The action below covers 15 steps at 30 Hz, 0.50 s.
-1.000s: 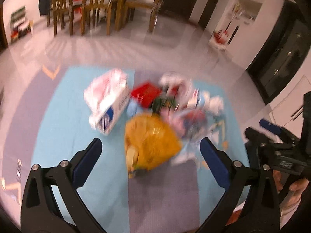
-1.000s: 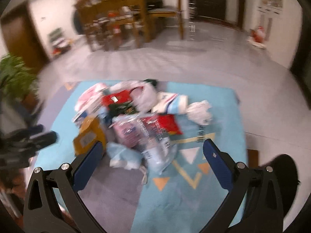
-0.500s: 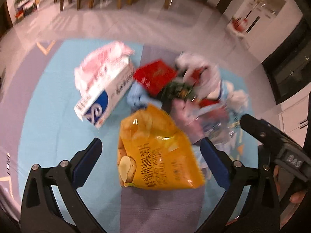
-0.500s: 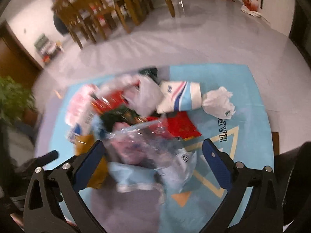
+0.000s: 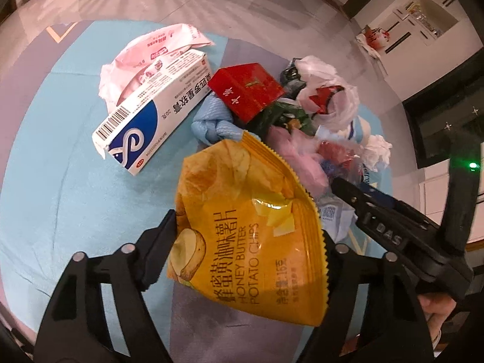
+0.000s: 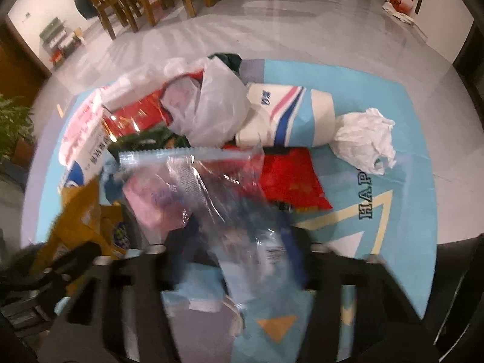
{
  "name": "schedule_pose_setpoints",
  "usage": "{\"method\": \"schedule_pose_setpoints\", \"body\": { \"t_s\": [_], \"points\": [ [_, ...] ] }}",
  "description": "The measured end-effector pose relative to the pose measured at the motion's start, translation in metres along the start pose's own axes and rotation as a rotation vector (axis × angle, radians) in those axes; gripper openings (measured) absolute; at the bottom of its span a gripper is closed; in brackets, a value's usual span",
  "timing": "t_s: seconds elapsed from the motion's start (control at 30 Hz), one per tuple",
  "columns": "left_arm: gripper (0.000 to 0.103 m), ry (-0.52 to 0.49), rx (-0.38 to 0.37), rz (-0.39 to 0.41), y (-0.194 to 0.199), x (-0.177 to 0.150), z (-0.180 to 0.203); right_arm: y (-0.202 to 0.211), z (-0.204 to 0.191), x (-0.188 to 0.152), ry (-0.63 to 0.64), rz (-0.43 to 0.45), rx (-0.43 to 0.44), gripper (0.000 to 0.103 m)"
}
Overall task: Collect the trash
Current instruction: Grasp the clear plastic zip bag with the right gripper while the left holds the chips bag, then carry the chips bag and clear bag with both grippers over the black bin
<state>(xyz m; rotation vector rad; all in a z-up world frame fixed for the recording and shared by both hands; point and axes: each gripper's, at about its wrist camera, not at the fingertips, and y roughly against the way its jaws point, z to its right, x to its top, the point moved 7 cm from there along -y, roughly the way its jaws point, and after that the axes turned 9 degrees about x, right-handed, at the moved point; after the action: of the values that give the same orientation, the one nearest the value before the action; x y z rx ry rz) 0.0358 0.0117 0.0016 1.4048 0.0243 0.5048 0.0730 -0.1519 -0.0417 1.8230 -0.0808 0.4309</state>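
A heap of trash lies in the middle of a blue rug (image 5: 60,181) on the floor. This step is the grab: each gripper is taking one piece from the near side of the heap.

The left gripper (image 5: 248,242) has just been closing. A yellow chip bag (image 5: 245,217) sits between its jaws. The left jaw touches the bag's edge, and the right jaw is tucked behind the other edge. The bag looks pinched, but only lightly, so I think the hold is not firm yet.

The right gripper (image 6: 239,242) has also just been closing. A clear wrapper (image 6: 211,187) is between its jaws. That part of the picture is blurred, so I cannot tell if the jaws press on it yet.

The rest of the heap waits farther back. There is a white box (image 5: 151,112) on the left, a red box (image 5: 248,90) behind the chip bag, a white bag (image 5: 329,96) at the far right, and a paper ball (image 6: 366,139) near the right edge of the rug.

Next, both grippers should squeeze a bit more until the thin packs are tight. Then they should lift slowly. The bag and the wrapper are light and slippery, so they could slide out. The wrapper could also drag other trash along with it. No bin shows in either view.
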Motion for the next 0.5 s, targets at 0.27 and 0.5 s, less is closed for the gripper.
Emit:
{"method": "schedule_pose_setpoints", "body": {
  "t_s": [0.27, 0.5],
  "points": [
    [0.072, -0.017, -0.078, 0.123, 0.062, -0.006, 0.012, 0.042, 0.000, -0.010, -0.024, 0.048, 0.055, 0.018],
    [0.072, -0.049, -0.117, 0.276, 0.108, -0.002, 0.030, 0.109, 0.008, -0.009, -0.084, 0.213, 0.089, 0.018]
  ]
}}
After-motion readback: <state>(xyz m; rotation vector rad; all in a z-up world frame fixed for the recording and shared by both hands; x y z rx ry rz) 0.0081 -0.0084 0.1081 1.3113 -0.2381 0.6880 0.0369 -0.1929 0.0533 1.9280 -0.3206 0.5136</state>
